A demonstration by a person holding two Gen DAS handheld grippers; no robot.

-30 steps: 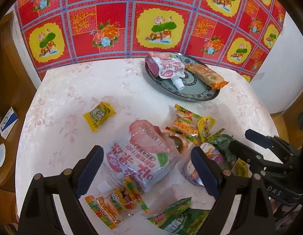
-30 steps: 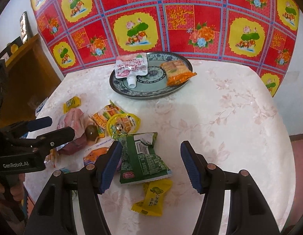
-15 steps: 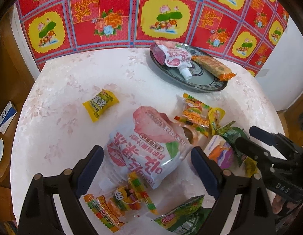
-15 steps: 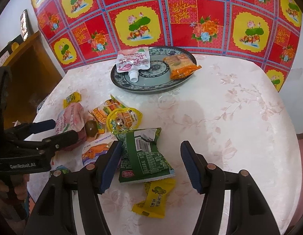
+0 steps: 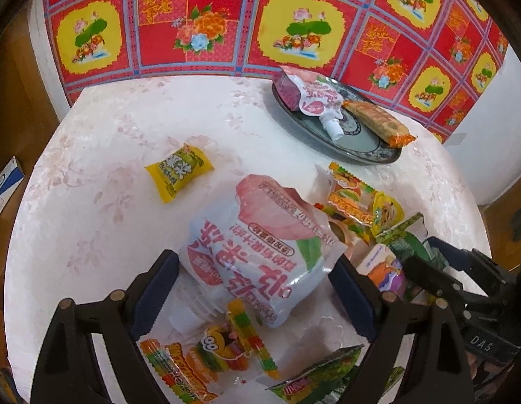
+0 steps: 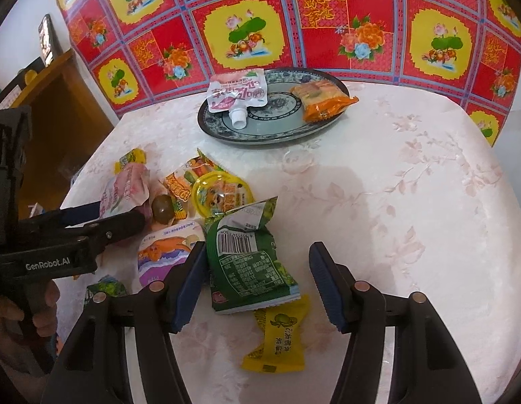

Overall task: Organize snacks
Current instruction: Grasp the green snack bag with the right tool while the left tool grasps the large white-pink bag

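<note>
Compared with a second ago, the big peach drink pouch point(image 5: 260, 252) sits fuller between my left tongs point(image 5: 257, 289), and the plate point(image 5: 327, 134) has slid toward the upper right of the left view, so that camera has crept in a bit. The left tongs are spread wide either side of the pouch, and I can't see the pads pressing on it. The right tongs point(image 6: 257, 282) look about the same as before, roughly half open over the green snack packet point(image 6: 247, 262), with the left pad just beside its edge and the right pad clear of it, so nothing is gripped.

Materials: the pouch is glossy, crinkly plastic with a pink peach print, lying flat on the worktop point(image 6: 395, 202), which wears a pale cloth with a faint pink floral weave. The green packet is shiny foil, puffed like a pillow, barcode side up. Under its lower edge lies a yellow candy wrapper point(image 6: 277, 340), with another yellow wrapper point(image 5: 178, 175) off alone in the left view. The round yellow-lidded jelly cup point(image 6: 223, 195) and a brown ball-shaped thing point(image 6: 163, 205) sit in the pile. The oval ceramic plate near the red and yellow flowered cloth point(image 6: 294, 27) holds a smaller spouted pouch point(image 6: 237, 94) and an orange cracker pack point(image 6: 321, 101).
</note>
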